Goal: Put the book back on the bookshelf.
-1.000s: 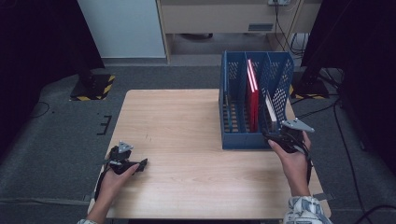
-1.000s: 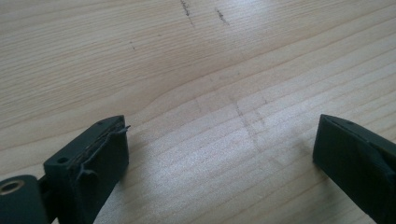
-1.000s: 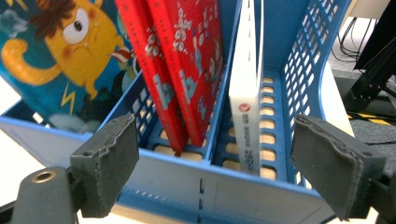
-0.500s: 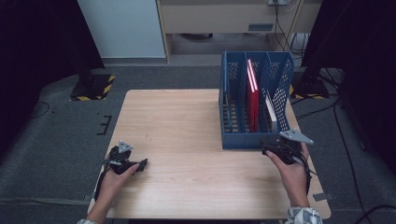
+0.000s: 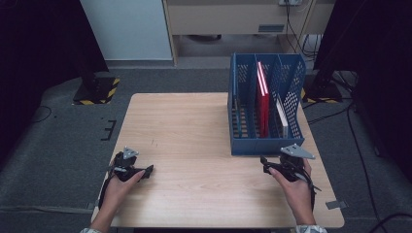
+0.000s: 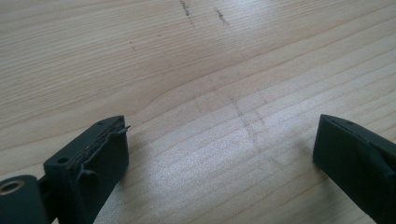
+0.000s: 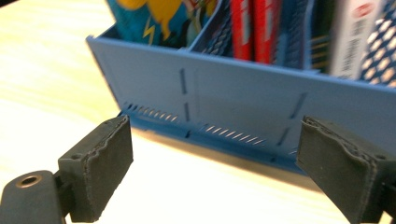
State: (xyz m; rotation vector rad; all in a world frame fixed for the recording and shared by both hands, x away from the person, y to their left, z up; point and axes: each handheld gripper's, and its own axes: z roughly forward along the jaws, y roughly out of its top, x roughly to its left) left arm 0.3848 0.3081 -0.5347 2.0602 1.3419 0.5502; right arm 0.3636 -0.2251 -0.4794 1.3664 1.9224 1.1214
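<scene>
A blue slotted file rack (image 5: 265, 145) stands on the right part of the wooden table (image 5: 194, 126). A red book (image 5: 263, 104) and a white one (image 5: 282, 119) stand upright in it. My right gripper (image 5: 265, 165) sits low just in front of the rack's front wall (image 7: 243, 88), a little apart from it. Its jaws have just been opening and stand open with nothing between them (image 7: 215, 140). My left gripper (image 5: 147, 171) rests at the table's front left, open over bare wood (image 6: 219, 135).
A book with a yellow figure on a teal cover (image 7: 154, 18) stands in a rack slot beside the red book (image 7: 252, 28). Dark floor and cables surround the table; a white cabinet (image 5: 128, 29) stands beyond its far edge.
My right gripper has drawn back from the rack toward the table's front edge and sunk lower. The left gripper has kept still.
</scene>
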